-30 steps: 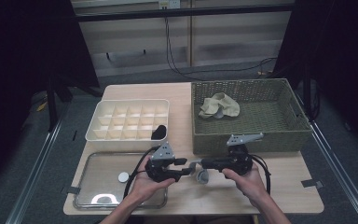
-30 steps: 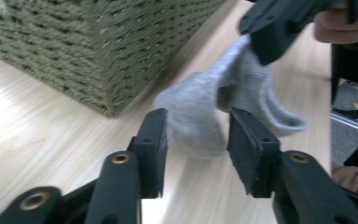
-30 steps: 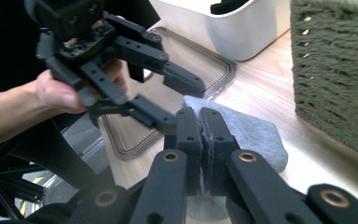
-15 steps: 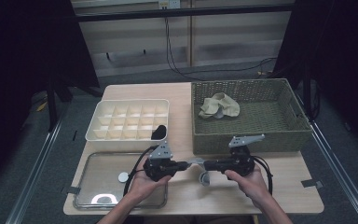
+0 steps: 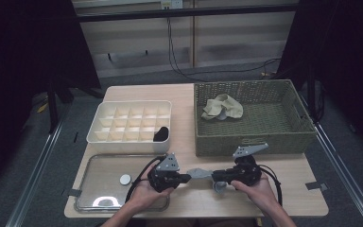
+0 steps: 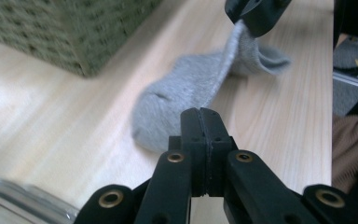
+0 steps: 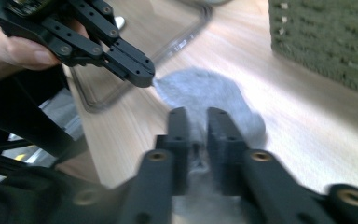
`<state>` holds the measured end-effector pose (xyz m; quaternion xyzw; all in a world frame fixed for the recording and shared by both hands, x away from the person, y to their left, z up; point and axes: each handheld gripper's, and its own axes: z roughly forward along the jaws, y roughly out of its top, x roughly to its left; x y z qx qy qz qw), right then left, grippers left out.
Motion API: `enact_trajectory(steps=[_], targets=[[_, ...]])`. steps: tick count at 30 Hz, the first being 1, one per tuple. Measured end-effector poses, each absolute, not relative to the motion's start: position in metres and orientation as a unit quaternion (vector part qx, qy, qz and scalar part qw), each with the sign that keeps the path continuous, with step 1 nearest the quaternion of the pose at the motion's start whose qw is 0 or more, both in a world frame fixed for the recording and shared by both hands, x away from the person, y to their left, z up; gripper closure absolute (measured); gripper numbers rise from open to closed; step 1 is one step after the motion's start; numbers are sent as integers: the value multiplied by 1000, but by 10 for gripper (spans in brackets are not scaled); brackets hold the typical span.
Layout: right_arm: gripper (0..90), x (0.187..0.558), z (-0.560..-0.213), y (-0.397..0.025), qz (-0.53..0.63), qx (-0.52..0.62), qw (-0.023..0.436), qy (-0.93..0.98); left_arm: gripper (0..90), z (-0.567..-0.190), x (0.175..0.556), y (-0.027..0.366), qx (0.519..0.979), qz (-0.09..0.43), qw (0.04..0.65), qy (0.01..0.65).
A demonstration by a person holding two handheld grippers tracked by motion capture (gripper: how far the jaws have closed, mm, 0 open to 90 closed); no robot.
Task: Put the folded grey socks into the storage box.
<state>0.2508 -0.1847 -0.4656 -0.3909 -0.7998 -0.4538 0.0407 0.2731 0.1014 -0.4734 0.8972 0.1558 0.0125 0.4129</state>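
Both grippers are pinching the grey sock [image 5: 199, 173] near the table's front edge: left gripper [image 5: 185, 178] clamped on the toe, right gripper [image 5: 216, 177] probably gripping the cuff. Keep it taut while folding.

I count one grey sock [image 5: 199, 173] between my two tongs, one wicker basket [image 5: 252, 142], one divided box [image 5: 102, 137], one clear tray [image 5: 90, 166], one beige cloth [image 5: 222, 107].
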Motion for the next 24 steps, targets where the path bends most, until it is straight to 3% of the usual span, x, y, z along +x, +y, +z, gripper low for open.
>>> enact_trajectory(steps=[7,9,15,24], targets=[[687,246,-471,-187,-453,-406,37,-793,889,-481,271,105,901,2,404,156],[689,244,-472,-188,-453,-408,35,-792,838,-478,271,106,896,-8,414,157],[801,240,-481,-191,-438,-420,30,-794,809,-476,286,108,883,-9,432,181],[836,242,-495,-192,-407,-425,28,-808,760,-501,299,92,894,-9,405,193]])
